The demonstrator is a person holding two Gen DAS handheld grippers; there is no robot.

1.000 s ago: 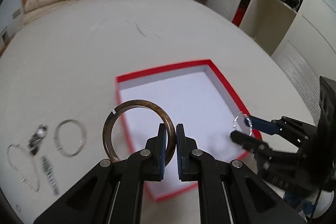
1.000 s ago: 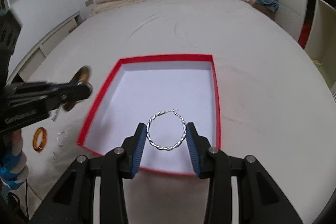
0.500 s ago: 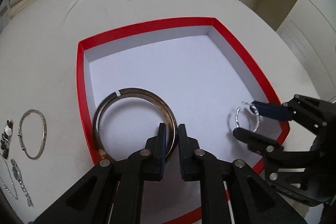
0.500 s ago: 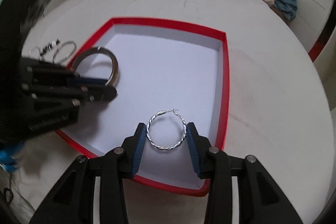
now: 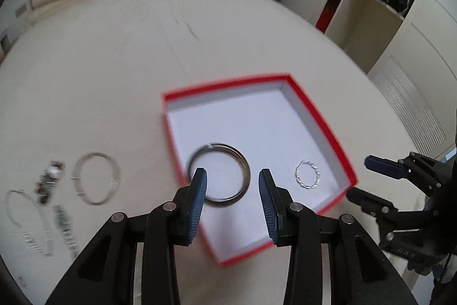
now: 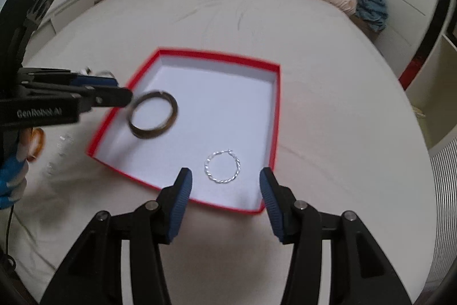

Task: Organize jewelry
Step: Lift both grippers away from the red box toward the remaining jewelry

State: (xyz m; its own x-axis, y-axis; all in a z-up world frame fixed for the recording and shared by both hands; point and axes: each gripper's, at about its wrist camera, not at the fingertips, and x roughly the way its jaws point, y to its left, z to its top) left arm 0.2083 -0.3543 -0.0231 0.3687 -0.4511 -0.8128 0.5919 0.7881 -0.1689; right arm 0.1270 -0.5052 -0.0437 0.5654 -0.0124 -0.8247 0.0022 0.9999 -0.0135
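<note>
**Both pieces lying in the red box**

Resting on the white floor of the red-rimmed box, the brown bangle lies near its left wall, and the twisted silver hoop earring sits near the front right corner, apart from it. The left gripper hangs above the bangle, jaws wide and holding nothing. The right gripper is likewise spread wide and empty, just short of the earring. On the bedsheet left of the box lie a thin silver bracelet and a watch.
</note>
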